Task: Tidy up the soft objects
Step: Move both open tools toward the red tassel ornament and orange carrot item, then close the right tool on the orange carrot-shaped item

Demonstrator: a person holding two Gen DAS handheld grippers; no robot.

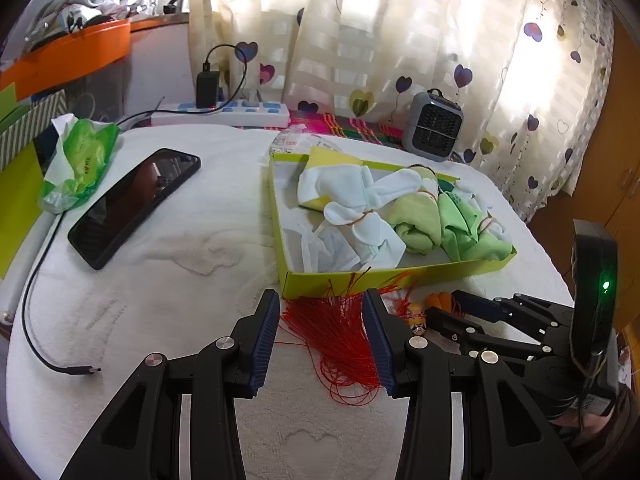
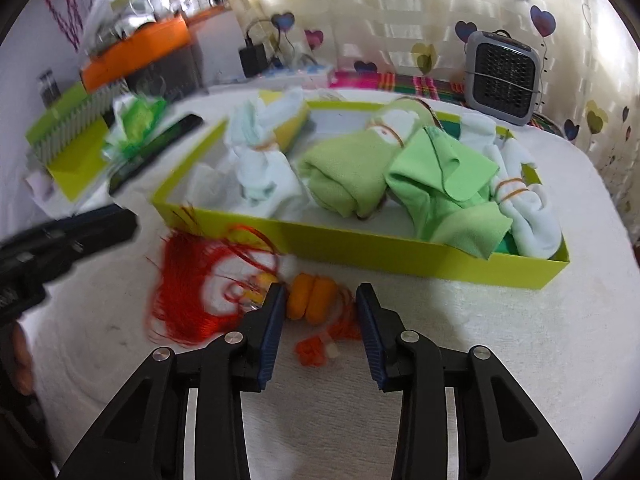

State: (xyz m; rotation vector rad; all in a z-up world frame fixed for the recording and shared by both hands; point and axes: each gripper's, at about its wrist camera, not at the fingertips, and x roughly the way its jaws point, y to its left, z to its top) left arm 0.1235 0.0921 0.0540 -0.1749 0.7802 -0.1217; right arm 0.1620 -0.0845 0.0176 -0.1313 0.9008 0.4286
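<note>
Here my left hand-held gripper [image 1: 322, 300] was apart over the red tassel [image 1: 340, 336], and my right hand-held gripper [image 2: 321, 294] was apart around the orange bead [image 2: 312, 296].

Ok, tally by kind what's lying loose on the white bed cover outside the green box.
Phone: 1
Tissue pack: 1
Charging cable: 1
Clear plastic packet: 1
Red tassel charm: 1
Total: 5
</note>
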